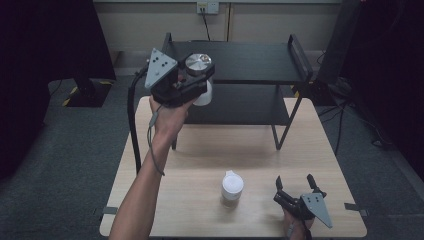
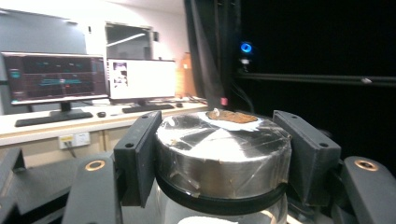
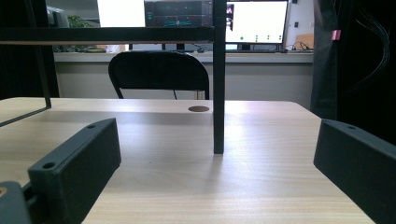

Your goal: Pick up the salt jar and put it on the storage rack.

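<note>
My left gripper (image 1: 196, 80) is raised at the left end of a black two-level rack (image 1: 250, 62), about level with its top shelf. It is shut on a clear jar (image 1: 199, 64) with a shiny silver lid. In the left gripper view both black jaws press on the sides of that lid (image 2: 223, 154), which is wrapped in film. A second jar (image 1: 232, 187) with a white lid stands on the wooden table (image 1: 200, 150) near the front. To its right, my right gripper (image 1: 295, 179) rests low by the front edge, open, with nothing between its jaws (image 3: 215, 140).
The rack stands across the back half of the table, and one of its legs (image 3: 218, 93) rises straight ahead of the right gripper. A black chair (image 3: 159, 74) and a desk with monitors (image 3: 257, 21) are beyond the table. Dark curtains flank the area.
</note>
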{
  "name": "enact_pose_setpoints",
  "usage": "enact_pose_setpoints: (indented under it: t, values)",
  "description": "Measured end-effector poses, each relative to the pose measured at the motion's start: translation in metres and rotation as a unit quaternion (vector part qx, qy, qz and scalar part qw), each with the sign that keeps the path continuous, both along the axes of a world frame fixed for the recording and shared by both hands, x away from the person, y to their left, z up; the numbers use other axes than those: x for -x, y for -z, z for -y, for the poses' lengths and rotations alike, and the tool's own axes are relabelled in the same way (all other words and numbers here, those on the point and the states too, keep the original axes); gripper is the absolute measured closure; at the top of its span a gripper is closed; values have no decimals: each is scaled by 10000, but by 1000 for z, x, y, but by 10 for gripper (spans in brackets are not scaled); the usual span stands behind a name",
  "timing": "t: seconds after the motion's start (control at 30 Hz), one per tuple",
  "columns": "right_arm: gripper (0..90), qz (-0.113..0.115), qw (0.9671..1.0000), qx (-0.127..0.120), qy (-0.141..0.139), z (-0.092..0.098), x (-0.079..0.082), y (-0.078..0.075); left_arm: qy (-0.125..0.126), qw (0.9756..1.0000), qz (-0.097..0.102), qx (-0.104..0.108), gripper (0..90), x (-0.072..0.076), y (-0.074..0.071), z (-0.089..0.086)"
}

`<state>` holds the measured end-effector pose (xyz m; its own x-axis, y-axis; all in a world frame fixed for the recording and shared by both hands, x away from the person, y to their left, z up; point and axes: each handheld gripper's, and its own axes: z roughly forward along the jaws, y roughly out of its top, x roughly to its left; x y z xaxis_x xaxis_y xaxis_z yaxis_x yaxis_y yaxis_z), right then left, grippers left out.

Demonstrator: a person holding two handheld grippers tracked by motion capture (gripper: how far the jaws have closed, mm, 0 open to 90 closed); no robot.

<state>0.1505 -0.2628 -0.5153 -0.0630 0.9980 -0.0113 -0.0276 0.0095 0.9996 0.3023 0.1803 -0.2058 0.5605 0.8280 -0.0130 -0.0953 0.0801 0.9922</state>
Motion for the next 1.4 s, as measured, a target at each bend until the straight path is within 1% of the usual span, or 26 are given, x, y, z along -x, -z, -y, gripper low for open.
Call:
enact_pose_setpoints:
  t: [0.07,0.17,0.2,0.27,0.3,0.37,0.43,0.5,0.6,0.63,0.7,0.87,0.97,1.03,1.3,1.33,1.37,1.4]
  values:
    - [0,1,10000,-1,6,0,0,0,-162,9998,-68,59,355,-6,-5,9]
    - [0,-1,10000,-2,-1,0,0,0,-422,9990,-90,64,355,-16,-9,23]
    - [0,-2,10000,-3,-6,0,0,0,-457,9988,-116,93,354,-20,-10,26]
    - [0,0,10000,-2,-19,1,0,0,-443,9985,-232,202,354,-31,-14,28]
    - [0,2,10000,-5,-25,1,0,0,-489,9983,-234,209,354,-35,-15,31]
    - [0,7,10000,-4,-27,1,0,0,-618,9978,-193,114,355,-39,-16,37]
    - [0,3,10000,-20,-23,1,0,0,-706,9972,-229,-32,354,-45,-19,43]
    - [0,5,10000,-17,-27,1,0,0,-761,9967,-281,-73,354,-51,-20,46]
    - [0,8,10000,-22,-35,2,0,0,-820,9961,-329,-54,354,-59,-18,50]
    - [0,8,10000,-22,-35,2,0,0,-820,9961,-329,-54,354,-59,-18,50]
    - [0,10,10000,-31,-38,2,0,0,-838,9957,-381,-111,354,-66,-18,54]
    - [0,17,10000,-47,-42,2,0,1,-853,9957,-329,-112,354,-70,-15,58]
    - [0,16,10000,-48,-43,2,0,1,-911,9955,-262,-94,354,-71,-11,61]
    - [0,10,10000,-42,-42,2,0,0,-907,9955,-235,-103,354,-71,-10,62]
    - [0,11,10000,-29,-50,2,0,0,-883,9957,-243,-144,350,-72,-11,60]
    - [0,10,10000,-29,-51,2,0,0,-888,9956,-272,-148,349,-71,-13,60]
    - [0,10,10000,-23,-50,2,0,0,-886,9955,-290,-174,345,-71,-14,60]
    - [0,6,10000,-18,-51,2,0,0,-917,9951,-319,-198,288,-71,-16,61]
